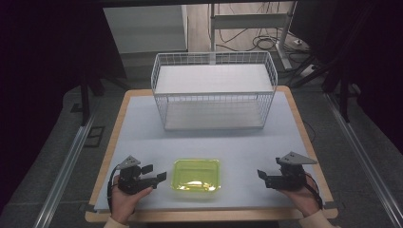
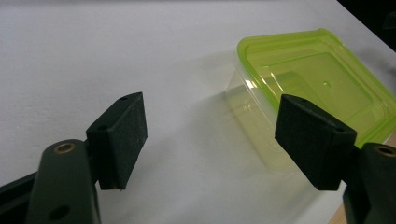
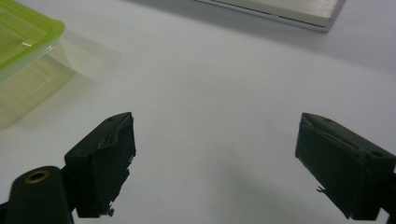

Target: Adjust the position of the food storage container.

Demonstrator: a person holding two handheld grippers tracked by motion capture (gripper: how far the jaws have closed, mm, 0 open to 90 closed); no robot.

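High view: a lidded green plastic container (image 1: 196, 175) sits at the near middle of the counter (image 1: 142, 137), flanked by a person's two hands, each holding a tool. The left hand-held gripper (image 1: 157, 174) lies just beside the container, at its nine o'clock, with its jaws apart and empty and its tips pointing toward the container's left wall. The right hand-held gripper (image 1: 263, 177) waits at the container's three o'clock, clearly farther off, its jaws likewise spread with nothing between them.

The container's long axis runs from nine to three o'clock across the counter, so each short end faces one of the tools. In the left gripper view, the container (image 2: 308, 93) sits at about one o'clock from the left hand-held gripper (image 2: 210, 140), its near corner close behind the right-hand jaw but not between the pads. In the right gripper view, the container (image 3: 25, 60) shows at ten o'clock from the right hand-held gripper (image 3: 215, 163), well apart, with bare counter between the jaws.

A white wire basket (image 1: 214, 90) stands at twelve o'clock from the container, at the far side of the counter, its open top clear. The left hand looks the better placed for a first grasp, needing only a short move toward three o'clock to bring the container's rim between its jaws.
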